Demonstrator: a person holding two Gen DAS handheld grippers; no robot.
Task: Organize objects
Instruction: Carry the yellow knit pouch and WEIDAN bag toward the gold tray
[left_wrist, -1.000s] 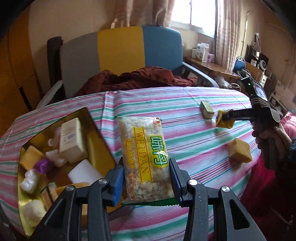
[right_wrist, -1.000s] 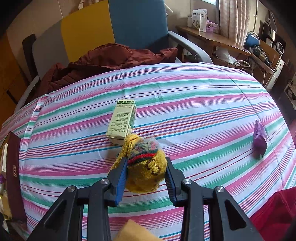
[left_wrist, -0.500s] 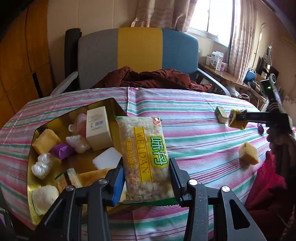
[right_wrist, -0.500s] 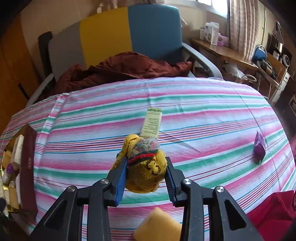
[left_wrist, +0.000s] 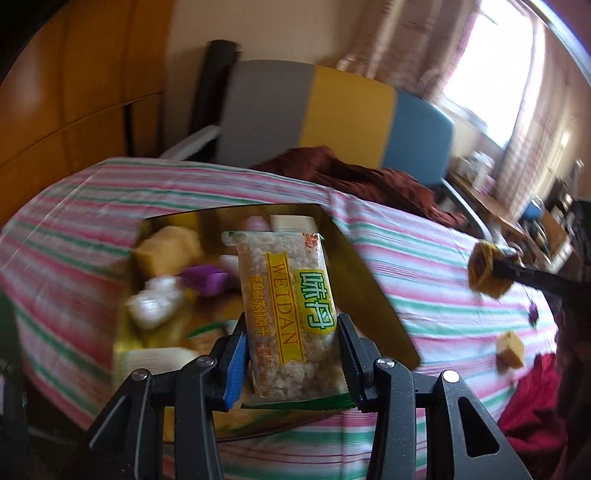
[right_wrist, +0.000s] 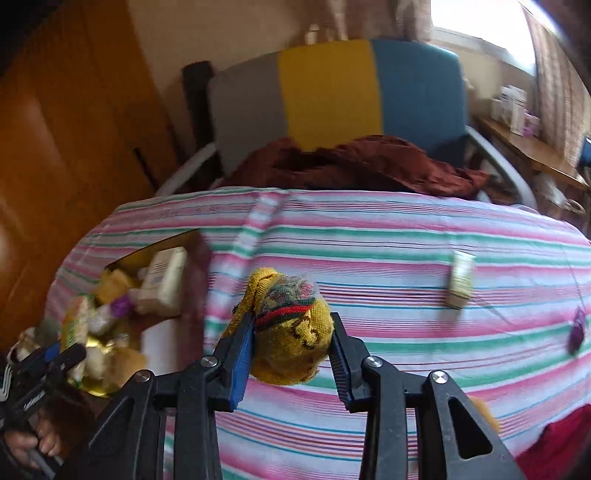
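Gripping: left hand-held gripper (left_wrist: 291, 354) one snack packet (left_wrist: 290, 317); right hand-held gripper (right_wrist: 291, 354) one knitted ball (right_wrist: 291, 332).

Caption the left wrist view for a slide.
Left gripper carries a snack packet over the gold box on the striped tablecloth.

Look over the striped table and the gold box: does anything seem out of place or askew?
Three things lie loose on the pink-and-green striped tablecloth, outside the gold box: a small pale green carton, a purple wrapped piece and a yellow sponge block. A dark red garment lies crumpled on the chair behind.
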